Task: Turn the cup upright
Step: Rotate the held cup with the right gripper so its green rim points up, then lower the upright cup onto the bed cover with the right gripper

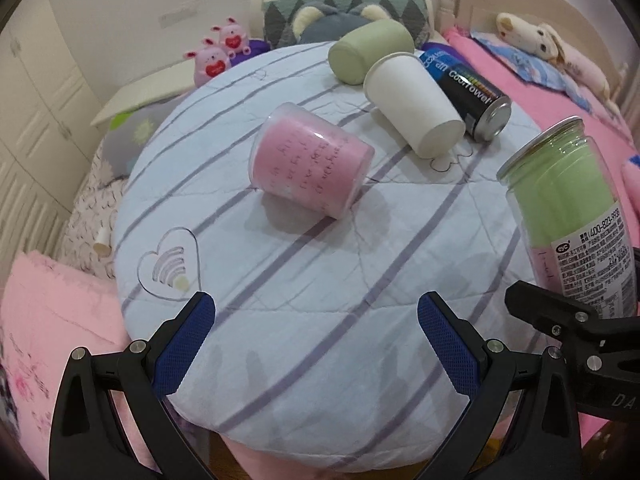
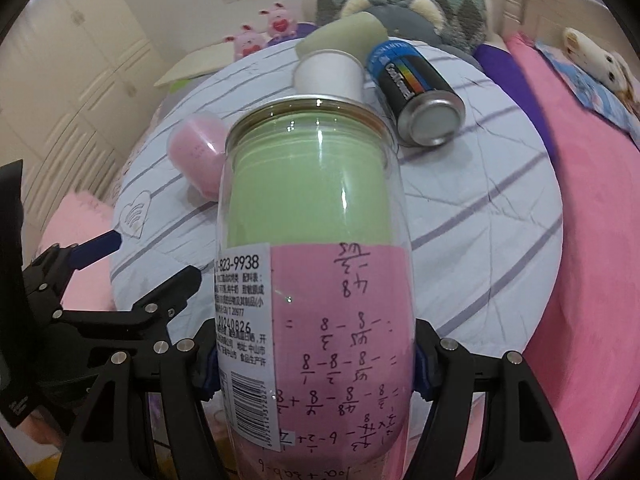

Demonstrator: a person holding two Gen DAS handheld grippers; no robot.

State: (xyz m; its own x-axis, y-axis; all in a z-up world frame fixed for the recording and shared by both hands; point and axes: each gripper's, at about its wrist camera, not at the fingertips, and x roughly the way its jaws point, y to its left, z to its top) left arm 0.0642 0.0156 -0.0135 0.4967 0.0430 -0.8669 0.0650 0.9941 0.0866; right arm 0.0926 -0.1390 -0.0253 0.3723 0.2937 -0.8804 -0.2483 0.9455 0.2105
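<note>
The right gripper (image 2: pixel 316 360) clamps the clear plastic cup lined green and pink (image 2: pixel 316 240) (left gripper (image 1: pixel 316 344) wide, idle); judged best: rotate slowly, set base flat on the near striped cushion (image 1: pixel 320 280).

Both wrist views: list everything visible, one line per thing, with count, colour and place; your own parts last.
Clear plastic jar with green and pink paper inside: one, held between the right gripper's jaws, near right edge of cushion.
Clear plastic cup with pink paper lining: one, on its side, cushion centre.
White paper cup: one, on its side, far part of cushion.
Black-and-blue metal can: one, on its side, right of the paper cup.
Sage-green foam cylinder: one, lying behind the paper cup.
Round pale-blue striped cushion: one, under everything.
Pink plush toys: two, beyond the cushion's far left.
Left gripper: black with blue pads, open, empty.
Right gripper: black, shut on jar.
</note>
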